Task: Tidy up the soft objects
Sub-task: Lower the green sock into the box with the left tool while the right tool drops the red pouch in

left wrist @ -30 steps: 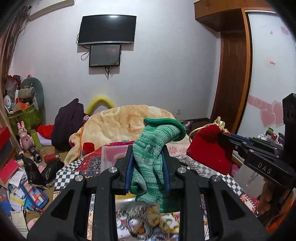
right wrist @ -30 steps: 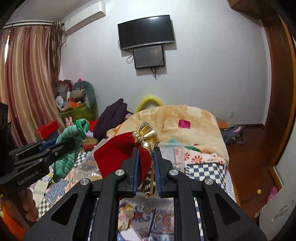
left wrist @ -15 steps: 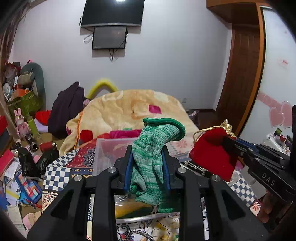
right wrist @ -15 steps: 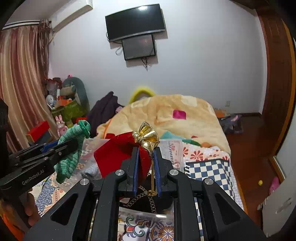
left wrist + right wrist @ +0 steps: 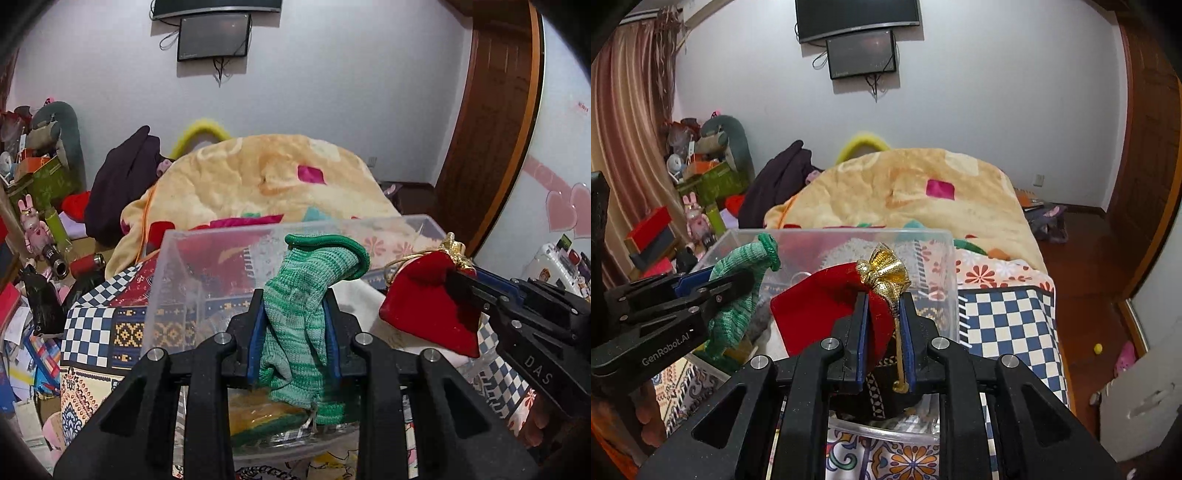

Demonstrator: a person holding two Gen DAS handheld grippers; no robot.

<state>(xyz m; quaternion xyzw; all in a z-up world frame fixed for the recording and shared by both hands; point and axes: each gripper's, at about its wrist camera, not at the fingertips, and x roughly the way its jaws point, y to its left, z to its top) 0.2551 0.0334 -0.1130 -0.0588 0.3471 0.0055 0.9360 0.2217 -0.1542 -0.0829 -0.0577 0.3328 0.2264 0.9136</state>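
Note:
My left gripper (image 5: 293, 325) is shut on a green knitted glove (image 5: 306, 295) and holds it over a clear plastic bin (image 5: 162, 280). My right gripper (image 5: 883, 325) is shut on a red velvet pouch (image 5: 820, 306) with a gold bow, also over the bin (image 5: 945, 258). In the left wrist view the pouch (image 5: 424, 306) hangs at the right in the right gripper (image 5: 465, 291). In the right wrist view the glove (image 5: 738, 295) hangs at the left in the left gripper (image 5: 713, 284). Yellow and green cloth lies in the bin's bottom.
The bin stands on a patterned, checked cloth (image 5: 1008, 325). Behind it lies an orange blanket (image 5: 266, 181) on a bed. Clutter, boxes and toys crowd the floor at the left (image 5: 33, 236). A wooden door (image 5: 491, 122) is at the right.
Both grippers have moved forward and down with their loads. The clear bin has come much closer and now lies right under both.

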